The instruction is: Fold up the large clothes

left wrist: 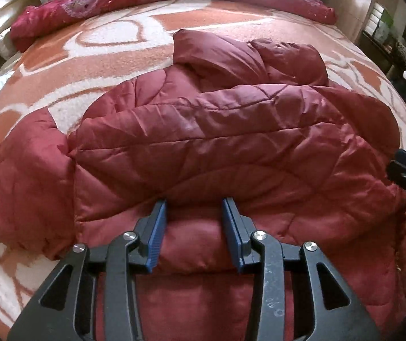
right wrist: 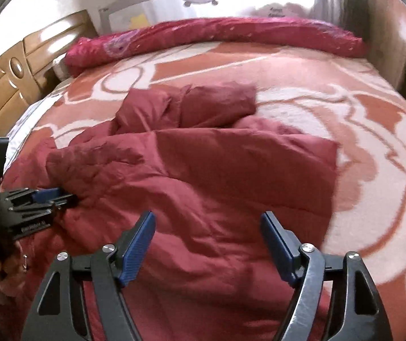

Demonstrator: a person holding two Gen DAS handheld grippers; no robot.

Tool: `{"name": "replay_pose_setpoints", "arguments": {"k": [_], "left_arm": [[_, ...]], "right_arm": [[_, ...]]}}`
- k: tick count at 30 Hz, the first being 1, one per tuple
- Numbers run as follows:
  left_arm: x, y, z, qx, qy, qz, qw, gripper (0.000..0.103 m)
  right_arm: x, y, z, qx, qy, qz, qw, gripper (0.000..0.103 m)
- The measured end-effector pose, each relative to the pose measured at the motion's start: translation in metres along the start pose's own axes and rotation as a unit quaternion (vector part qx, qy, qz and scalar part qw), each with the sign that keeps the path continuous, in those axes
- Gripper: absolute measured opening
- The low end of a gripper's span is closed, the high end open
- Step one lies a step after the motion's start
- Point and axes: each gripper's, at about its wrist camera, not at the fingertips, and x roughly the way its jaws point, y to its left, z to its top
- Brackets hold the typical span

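1. A big dark red puffy jacket (left wrist: 211, 142) lies spread on the bed (left wrist: 112, 54). It is partly folded, with one side laid over the middle.

2. The left hand-held gripper (left wrist: 194, 207) is right over the near edge of the jacket. Its two blue fingers are apart, and a hump of the red cloth sits between them. The fingers do not pinch it, so it holds nothing.

3. The right hand-held gripper (right wrist: 208, 221) is over the near part of the jacket too. Its fingers are spread wide and hold nothing.

4. The jacket lies straight ahead of both grippers. Its long way runs from the near edge, by the grippers, up to the hood (left wrist: 245, 54) at the far end.

5. One sleeve (left wrist: 24, 176) sticks out to the left side. It lies flat on the bed, not folded in yet.

6. The left gripper is much nearer to that sleeve. The right gripper is on the other side, by the part that is folded over.

7. I think the next move is to bring the left sleeve in, or to lift the near edge up toward the hood. The puffy cloth may spring back open.
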Motion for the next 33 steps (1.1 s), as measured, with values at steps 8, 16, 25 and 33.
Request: {"name": "replay_pose_setpoints", "arguments": {"k": [8, 16, 25, 33], "left_arm": [[0.0, 0.018, -0.008, -0.014, -0.008, -0.03, 0.9994, 0.04], [-0.024, 0.05, -0.027, -0.054, -0.027, -0.067, 0.9959, 0.04], [-0.068, 0.134, -0.054, -0.18, -0.069, -0.063, 0.9792, 0.044], [-0.065, 0.206, -0.089, -0.28, -0.066, -0.045, 0.9567, 0.044]], "right_arm": [[0.054, 0.001, -0.013, -0.006, 0.057, -0.024, 0.998, 0.08], [0.051, -0.001, -0.012, -0.005, 0.054, -0.019, 0.998, 0.081], [-0.004, 0.001, -0.018, 0.032, 0.01, 0.028, 0.999, 0.081], [-0.04, 0.026, -0.033, 0.017, -0.005, 0.07, 0.997, 0.081]]}}
